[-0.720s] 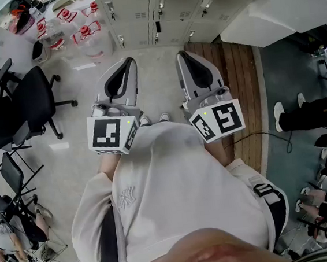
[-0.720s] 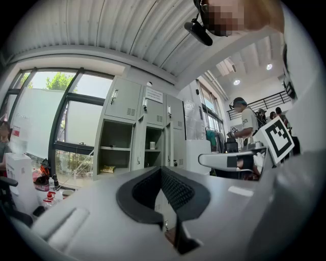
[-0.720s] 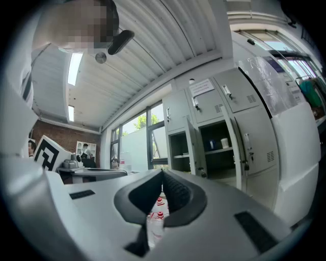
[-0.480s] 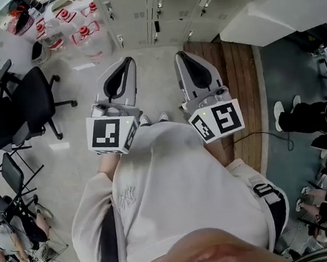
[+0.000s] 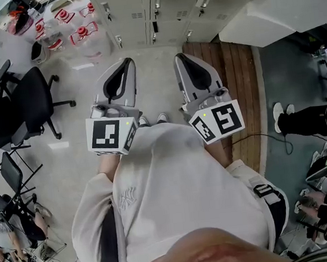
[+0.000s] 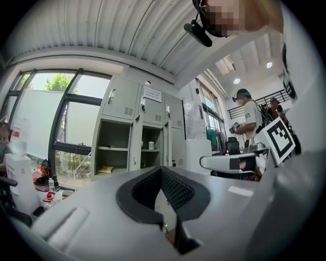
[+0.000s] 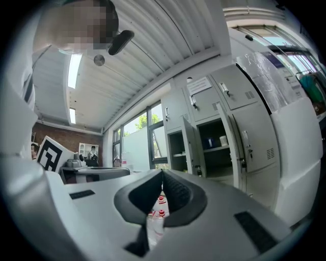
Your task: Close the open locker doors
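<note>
A bank of grey lockers (image 5: 139,11) stands ahead of me at the top of the head view. In the left gripper view two compartments (image 6: 113,149) (image 6: 151,148) of the lockers (image 6: 173,137) stand open, showing shelves and a cup. The right gripper view shows the same open compartments (image 7: 178,153) (image 7: 220,148) with a door (image 7: 190,148) swung out between them. My left gripper (image 5: 128,62) (image 6: 161,170) and right gripper (image 5: 179,56) (image 7: 162,172) are held side by side in front of my body, well short of the lockers. Both are shut with nothing between the jaws.
A black office chair (image 5: 29,101) stands on the left, with red-capped water bottles (image 5: 83,34) on the floor near the lockers. A wooden platform (image 5: 236,79) and a large white box (image 5: 272,5) lie to the right. People sit or stand at the far right (image 5: 307,118).
The lockers have slid slightly up in the head view. A person's legs at the right edge have shifted. Both grippers hold nearly the same place and stay shut.
</note>
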